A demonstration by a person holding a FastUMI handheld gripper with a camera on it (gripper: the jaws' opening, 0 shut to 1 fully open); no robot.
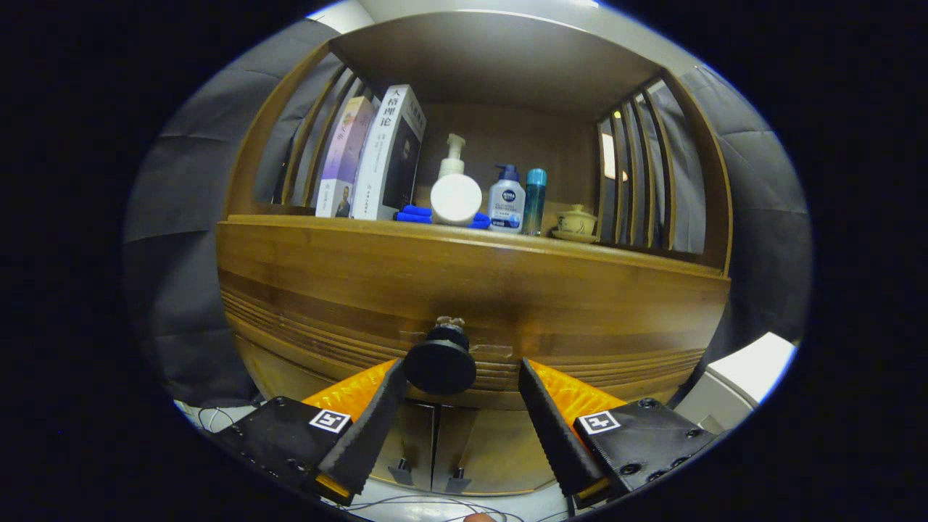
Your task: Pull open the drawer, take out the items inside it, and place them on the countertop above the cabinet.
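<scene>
Drawer (pixel 471 290) front sits flush with the cabinet, closed as far as this view tells; its round knob (pixel 440 366) is just ahead of the hand-held gripper (pixel 460 388), between the fingers and nearer the left one, maybe brushing it. Fingers spread wide, nothing clamped; the right finger stands well apart from the knob.

Progress: a shut drawer with things already on the surface (pixel 652 255) above fits either end, contents yet to come out or already up there with the drawer pushed back. Inside of the drawer is hidden, so can't settle it. On the surface beyond the fingers: a pump bottle (pixel 455 190), a lotion bottle (pixel 507 203), a teal spray can (pixel 535 200), blue markers (pixel 413 214), a lidded cup on its saucer (pixel 576 221), and two books (pixel 377 156) leaning to the left.

Room: the surface's front lip overhangs right above the drawer front. Side slats and a top panel box the surface in. Open patches beside the cup and in front of the books. Lower cabinet doors (pixel 435 449) with small pulls sit under the fingers. Cables lie on the floor below.
</scene>
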